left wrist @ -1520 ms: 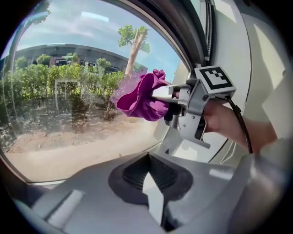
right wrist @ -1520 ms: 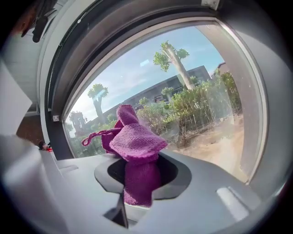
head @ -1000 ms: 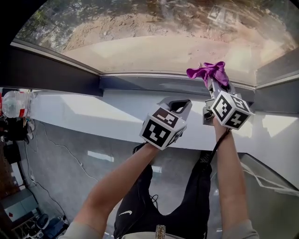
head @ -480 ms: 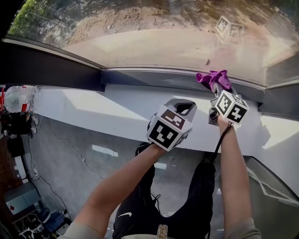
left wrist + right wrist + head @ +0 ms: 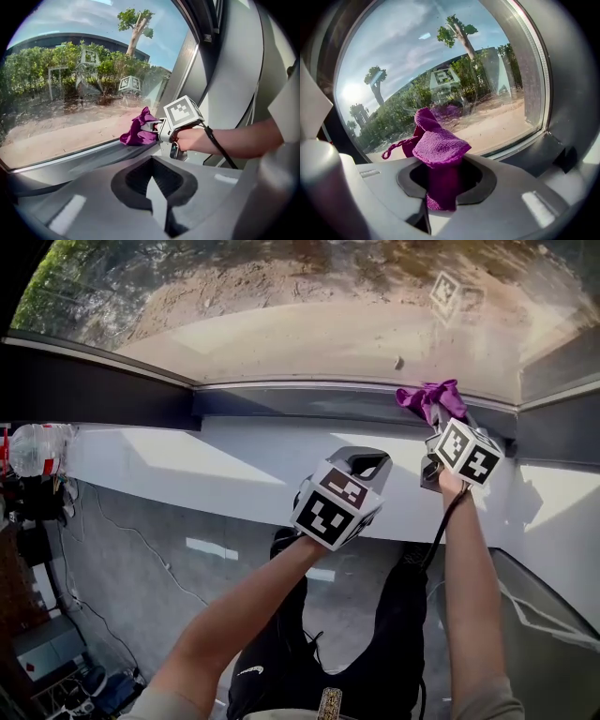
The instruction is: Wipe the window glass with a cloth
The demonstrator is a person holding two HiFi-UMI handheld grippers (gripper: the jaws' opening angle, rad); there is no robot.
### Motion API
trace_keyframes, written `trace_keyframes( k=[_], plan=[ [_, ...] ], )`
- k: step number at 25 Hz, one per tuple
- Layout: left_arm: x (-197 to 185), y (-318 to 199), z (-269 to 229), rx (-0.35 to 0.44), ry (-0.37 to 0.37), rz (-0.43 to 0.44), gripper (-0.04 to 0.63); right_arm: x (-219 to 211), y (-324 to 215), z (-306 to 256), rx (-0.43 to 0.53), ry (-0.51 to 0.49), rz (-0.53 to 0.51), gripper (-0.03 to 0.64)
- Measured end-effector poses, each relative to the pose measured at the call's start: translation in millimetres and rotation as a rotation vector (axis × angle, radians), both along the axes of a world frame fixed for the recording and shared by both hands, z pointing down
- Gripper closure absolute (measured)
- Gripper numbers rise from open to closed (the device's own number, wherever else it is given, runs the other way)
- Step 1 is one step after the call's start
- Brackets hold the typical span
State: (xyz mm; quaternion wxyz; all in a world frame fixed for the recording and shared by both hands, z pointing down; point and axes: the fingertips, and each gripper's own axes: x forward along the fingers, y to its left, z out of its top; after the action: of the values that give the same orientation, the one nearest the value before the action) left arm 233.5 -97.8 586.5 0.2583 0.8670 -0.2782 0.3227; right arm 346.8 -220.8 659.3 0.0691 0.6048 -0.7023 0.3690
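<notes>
Obs., window wipe:

- R gripper (image 5: 442, 418) is clamping the purple cloth (image 5: 429, 396). In the right gripper view its jaws (image 5: 440, 187) are pressing together on the cloth's (image 5: 438, 147) lower part. The rest is bunching up above the tips, and a thin loop is hanging off to the left.
- Cloth is sitting at the bottom edge of the window glass (image 5: 281, 324), toward the pane's right end, just above the dark frame rail (image 5: 281, 401). From the left gripper view the cloth (image 5: 138, 133) is lying where glass (image 5: 70, 93) meets rail. Whether the fabric is actually touching the pane: can't tell. A faint purple reflection is showing in the glass (image 5: 431, 61) right behind it.
- R arm is reaching out nearly straight to the window, w/ the marker cube facing the head cam.
- L gripper (image 5: 366, 463) is hovering over the white sill (image 5: 187, 460), left of and nearer the person than the R one, well apart from the cloth. Its jaws (image 5: 154, 183) are meeting at the tips w/ nothing between them.
- Glass: a small speck (image 5: 398, 363) is showing just above-left of the cloth. A reflected marker cube (image 5: 450, 292) is showing higher up the pane. Outside: bare sandy ground, shrubs, trees.
- Far left on the sill, a clear plastic bottle (image 5: 33, 448) is lying on its side.
</notes>
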Motion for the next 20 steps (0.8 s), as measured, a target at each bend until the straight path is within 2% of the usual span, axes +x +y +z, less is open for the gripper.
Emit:
trace_keyframes(
  k=[9, 16, 20],
  plan=[
    [19, -11, -58, 0.07, 0.044, 0.014, 0.595, -6, -3, -121, 0.154, -0.044, -0.026, 0.487],
    [27, -6, -109, 0.109, 0.079, 0.03, 0.595, -7, 1, -215, 0.219, -0.042, -0.036, 0.487],
    [28, -13, -141, 0.159, 0.081, 0.035, 0.595, -8, -1, -270, 0.258, -0.041, -0.057, 0.488]
  ],
)
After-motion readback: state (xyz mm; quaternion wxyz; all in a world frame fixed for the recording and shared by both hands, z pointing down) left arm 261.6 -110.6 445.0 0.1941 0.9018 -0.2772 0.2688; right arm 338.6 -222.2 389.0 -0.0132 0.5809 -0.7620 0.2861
